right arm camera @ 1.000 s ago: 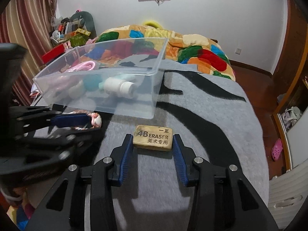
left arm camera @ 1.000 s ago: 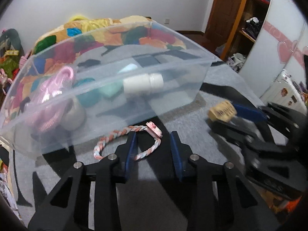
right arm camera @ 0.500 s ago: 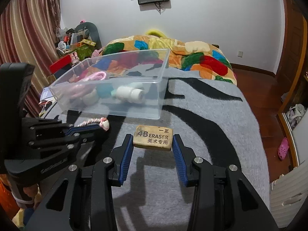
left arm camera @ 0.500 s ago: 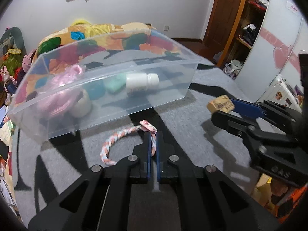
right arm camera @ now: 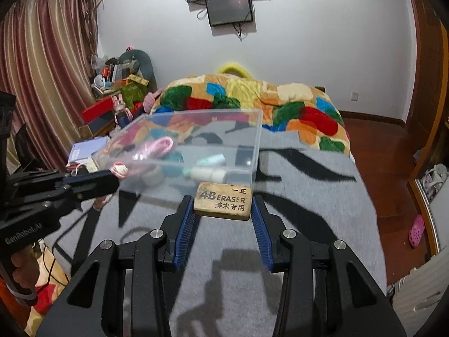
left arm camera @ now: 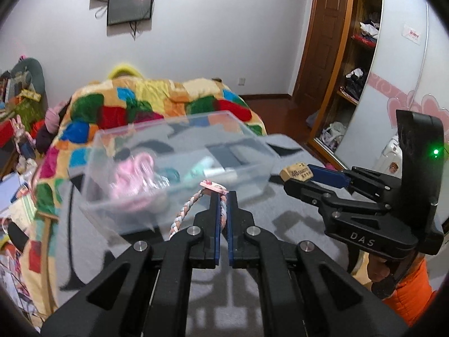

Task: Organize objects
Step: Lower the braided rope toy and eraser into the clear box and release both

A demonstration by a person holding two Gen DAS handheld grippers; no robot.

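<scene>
Both tools now sit higher above the grey blanket (right arm camera: 322,196) than a moment ago. The left tool (left arm camera: 222,196) is pinched shut on the braided bracelet (left arm camera: 182,210), which has come off the bed and hangs before the clear bin (left arm camera: 179,151). The right tool (right arm camera: 223,210) clamps the eraser (right arm camera: 223,200), raised near the bin's front wall.

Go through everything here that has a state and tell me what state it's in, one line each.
Left gripper: shut on the braided bracelet.
Right gripper: shut on the eraser.
Clear bin: lidless, holding items.
Wall screen: dark.
</scene>
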